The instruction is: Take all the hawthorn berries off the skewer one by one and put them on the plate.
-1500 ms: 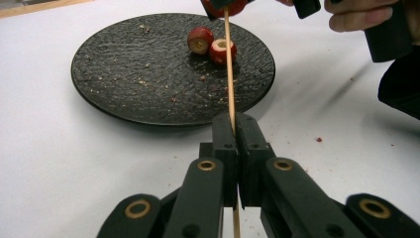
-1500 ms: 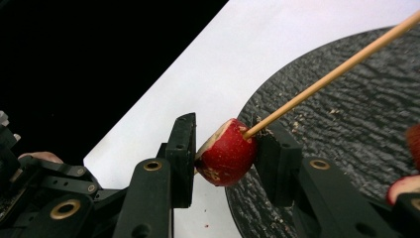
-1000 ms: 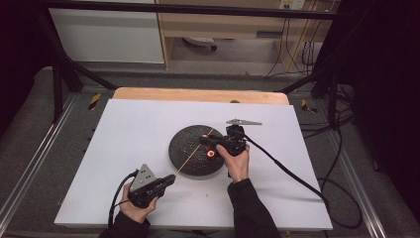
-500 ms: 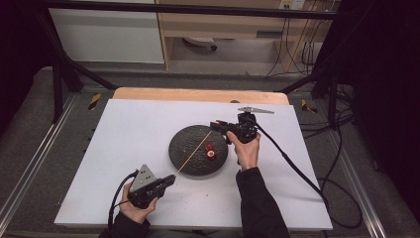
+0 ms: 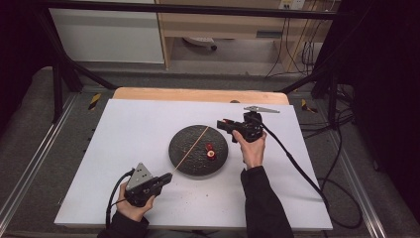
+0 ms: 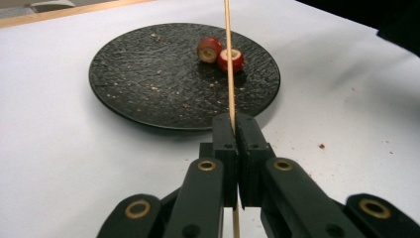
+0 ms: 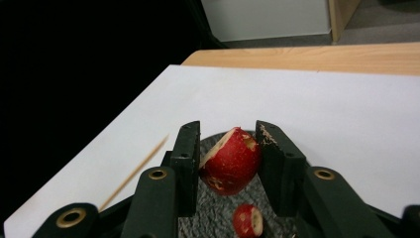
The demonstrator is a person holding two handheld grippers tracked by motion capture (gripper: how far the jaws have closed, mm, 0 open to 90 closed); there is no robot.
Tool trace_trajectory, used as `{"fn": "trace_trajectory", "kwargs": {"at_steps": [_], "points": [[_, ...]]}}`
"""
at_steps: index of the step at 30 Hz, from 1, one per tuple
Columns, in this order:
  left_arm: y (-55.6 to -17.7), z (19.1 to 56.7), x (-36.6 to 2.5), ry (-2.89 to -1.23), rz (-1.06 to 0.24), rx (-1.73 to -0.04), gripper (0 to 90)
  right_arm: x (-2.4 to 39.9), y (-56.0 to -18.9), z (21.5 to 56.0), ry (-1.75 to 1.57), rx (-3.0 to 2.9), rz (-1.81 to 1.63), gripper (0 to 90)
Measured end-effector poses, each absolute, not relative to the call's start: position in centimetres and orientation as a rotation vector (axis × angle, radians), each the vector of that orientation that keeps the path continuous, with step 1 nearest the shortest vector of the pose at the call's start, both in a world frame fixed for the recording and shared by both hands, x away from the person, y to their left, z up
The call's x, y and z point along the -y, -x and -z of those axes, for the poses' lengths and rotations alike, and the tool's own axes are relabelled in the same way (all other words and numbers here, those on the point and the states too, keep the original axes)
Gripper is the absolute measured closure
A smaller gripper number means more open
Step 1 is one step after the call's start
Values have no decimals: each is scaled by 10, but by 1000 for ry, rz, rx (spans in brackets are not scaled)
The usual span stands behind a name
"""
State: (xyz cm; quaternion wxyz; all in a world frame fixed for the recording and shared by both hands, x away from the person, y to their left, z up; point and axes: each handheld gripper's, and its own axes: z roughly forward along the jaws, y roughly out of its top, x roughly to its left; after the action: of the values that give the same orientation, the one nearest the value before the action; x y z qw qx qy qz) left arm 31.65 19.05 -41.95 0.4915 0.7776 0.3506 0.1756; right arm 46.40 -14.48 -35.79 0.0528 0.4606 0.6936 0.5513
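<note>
My right tongs (image 5: 224, 123) clamped on red fruit piece (image 7: 231, 161), now lifted off black plate (image 5: 185, 153), moved toward plate's far right rim. My left tongs (image 5: 167, 178) unmoved near table's near edge, clamped on wooden skewer (image 5: 190, 148) reaching across plate. Two fruit pieces (image 6: 219, 52) remain on plate. Judgement: threading piece onto skewer tip next.

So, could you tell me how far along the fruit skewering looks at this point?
Early stage. Done: the left gripper is shut on the wooden skewer, whose shaft looks bare, and the right gripper has one red fruit piece clamped and raised over the dark plate. In hand: bringing that piece to the skewer. Left: threading it, then the two fruit pieces on the plate.
</note>
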Motion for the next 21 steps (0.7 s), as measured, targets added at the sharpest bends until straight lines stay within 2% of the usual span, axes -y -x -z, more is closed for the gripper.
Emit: {"fn": "trace_trajectory", "kwargs": {"at_steps": [21], "points": [[-323,423,-195,-1891,-428,-881,879,86,-435,438,-1331,-2403,-1535,637]]}}
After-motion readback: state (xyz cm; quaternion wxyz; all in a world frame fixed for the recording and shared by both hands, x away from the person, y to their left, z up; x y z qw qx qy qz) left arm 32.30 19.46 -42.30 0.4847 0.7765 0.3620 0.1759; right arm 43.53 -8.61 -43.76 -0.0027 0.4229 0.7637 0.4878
